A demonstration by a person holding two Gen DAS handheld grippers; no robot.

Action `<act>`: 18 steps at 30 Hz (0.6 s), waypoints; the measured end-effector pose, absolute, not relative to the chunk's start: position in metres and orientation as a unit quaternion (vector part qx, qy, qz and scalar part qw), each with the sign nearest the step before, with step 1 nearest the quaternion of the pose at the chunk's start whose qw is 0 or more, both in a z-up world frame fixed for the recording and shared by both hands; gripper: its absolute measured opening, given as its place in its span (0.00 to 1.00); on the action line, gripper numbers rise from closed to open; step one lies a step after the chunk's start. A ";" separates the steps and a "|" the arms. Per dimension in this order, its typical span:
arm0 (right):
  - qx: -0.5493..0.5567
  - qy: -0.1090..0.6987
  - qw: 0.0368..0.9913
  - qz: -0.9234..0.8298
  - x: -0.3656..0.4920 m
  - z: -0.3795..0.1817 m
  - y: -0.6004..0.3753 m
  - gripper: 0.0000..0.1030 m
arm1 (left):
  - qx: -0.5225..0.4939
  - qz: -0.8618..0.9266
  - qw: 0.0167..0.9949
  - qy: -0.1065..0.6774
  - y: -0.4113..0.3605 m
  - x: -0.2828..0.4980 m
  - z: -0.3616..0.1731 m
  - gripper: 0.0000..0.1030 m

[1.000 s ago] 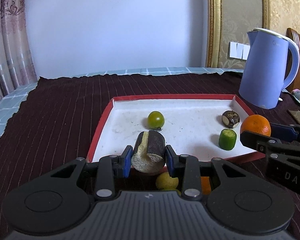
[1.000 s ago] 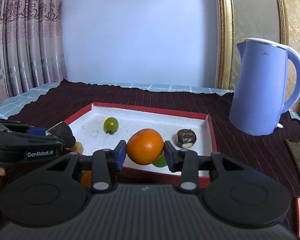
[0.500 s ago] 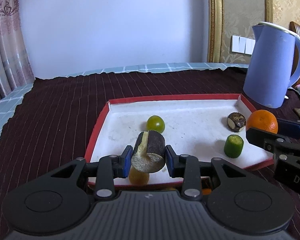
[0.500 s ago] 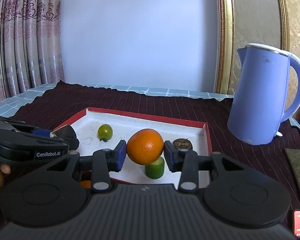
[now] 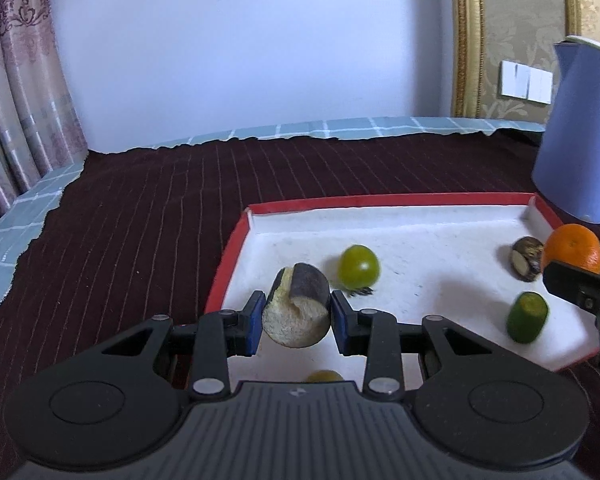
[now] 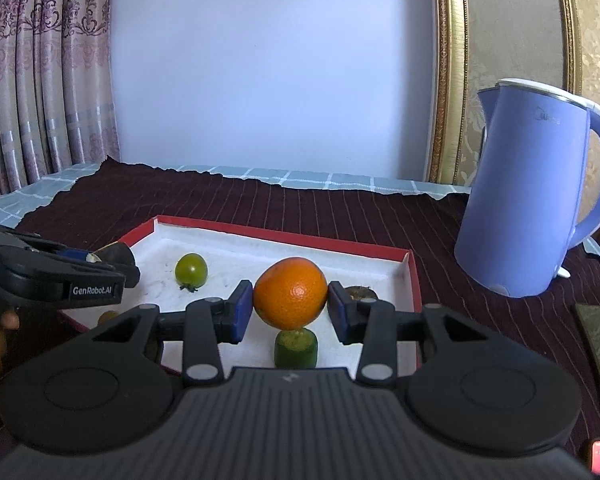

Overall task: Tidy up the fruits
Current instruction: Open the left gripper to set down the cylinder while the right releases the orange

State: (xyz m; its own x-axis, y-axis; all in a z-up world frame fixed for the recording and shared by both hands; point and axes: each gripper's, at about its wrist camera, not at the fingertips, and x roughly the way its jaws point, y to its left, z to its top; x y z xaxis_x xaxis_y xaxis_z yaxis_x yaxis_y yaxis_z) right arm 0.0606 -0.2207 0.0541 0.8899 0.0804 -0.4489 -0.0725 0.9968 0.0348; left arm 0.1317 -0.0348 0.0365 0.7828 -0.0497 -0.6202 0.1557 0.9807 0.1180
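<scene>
Left view: your left gripper (image 5: 297,312) clamps a cut chunk (image 5: 296,308), dark rind and pale flesh, above the tray's (image 5: 380,202) near-left corner. It looks soft and crumbly, so squeeze lightly on the rind.

Right view: your right gripper (image 6: 290,306) pinches the orange (image 6: 290,298) across its middle, above a green piece (image 6: 296,348). It looks firm and smooth; it may roll

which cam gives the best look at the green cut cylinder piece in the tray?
Left wrist. The green cut cylinder piece lies unobstructed on the tray, side and cut end both visible. In the right wrist view it sits low, directly beneath the orange held in the right gripper, top partly hidden.
</scene>
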 end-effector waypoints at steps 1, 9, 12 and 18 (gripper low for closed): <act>0.008 0.232 0.972 0.040 0.063 0.054 -0.220 0.37 | 0.083 -0.052 0.941 0.324 -0.034 0.134 0.037 0.33; 0.008 0.240 0.970 0.038 0.083 0.052 -0.218 0.37 | 0.090 -0.037 0.942 0.320 -0.036 0.150 0.038 0.33; 0.010 0.242 0.970 0.035 0.090 0.051 -0.218 0.37 | 0.089 -0.035 0.941 0.324 -0.037 0.156 0.037 0.33; 0.014 0.253 0.967 0.026 0.107 0.046 -0.220 0.37 | 0.087 -0.032 0.940 0.328 -0.038 0.160 0.036 0.33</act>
